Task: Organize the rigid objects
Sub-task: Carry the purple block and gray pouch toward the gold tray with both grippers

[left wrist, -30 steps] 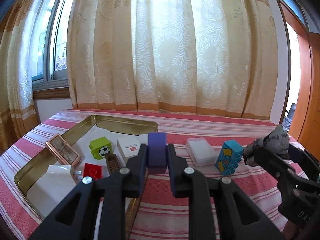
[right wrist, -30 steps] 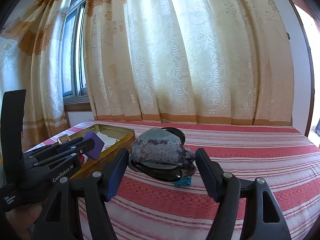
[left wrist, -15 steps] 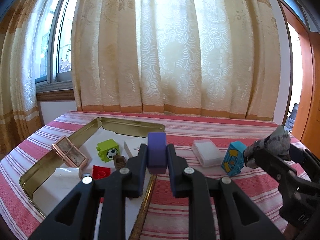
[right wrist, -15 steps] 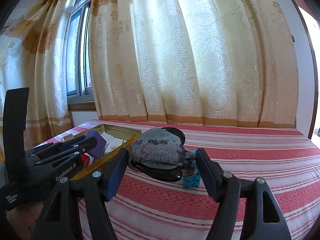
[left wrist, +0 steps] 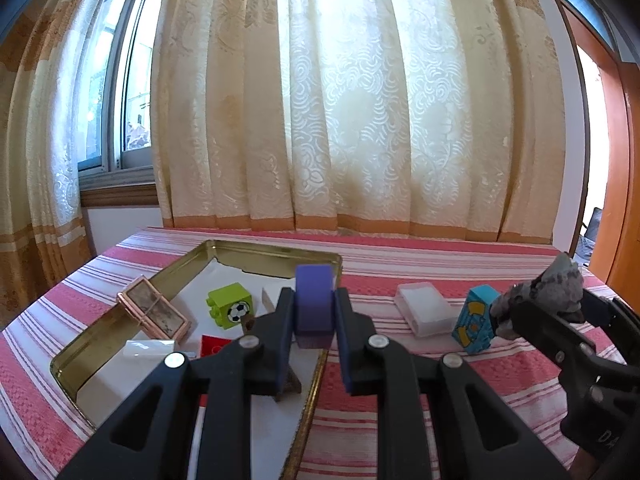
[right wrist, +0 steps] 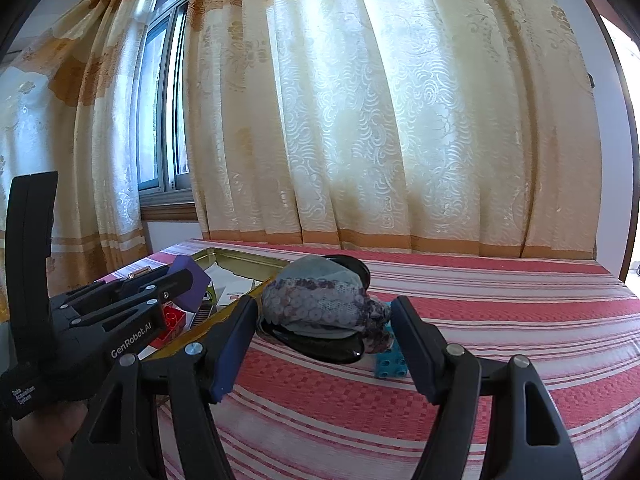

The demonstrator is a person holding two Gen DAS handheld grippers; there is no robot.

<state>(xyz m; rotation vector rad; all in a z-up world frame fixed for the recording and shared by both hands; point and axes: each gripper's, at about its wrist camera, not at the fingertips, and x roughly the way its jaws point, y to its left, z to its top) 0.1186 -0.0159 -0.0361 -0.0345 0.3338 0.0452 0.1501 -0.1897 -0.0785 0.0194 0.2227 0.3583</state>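
Note:
My left gripper [left wrist: 314, 300] is shut on a purple block [left wrist: 314, 288], held upright above the right rim of the gold tray [left wrist: 272, 254]. The right wrist view shows the same purple block [right wrist: 196, 280] at the left. My right gripper [right wrist: 326, 308] is shut on a glossy black object wrapped in patterned fabric [right wrist: 316, 296], held above the striped cloth. In the left wrist view that right gripper [left wrist: 556, 300] sits at the far right. A blue block [left wrist: 474, 322] and a translucent white box [left wrist: 422, 306] lie on the cloth between the tray and the right gripper.
The tray holds a green football block [left wrist: 230, 304], a copper-framed box [left wrist: 154, 312], a red brick [left wrist: 214, 344] and a white card box [left wrist: 274, 298]. Red-striped cloth [right wrist: 500, 320] covers the table to the right. Curtains and a window close off the far edge.
Both grippers keep their grip and stay nearly still. The views have drifted only slightly, and a little more of the blue block shows behind the wrapped object.

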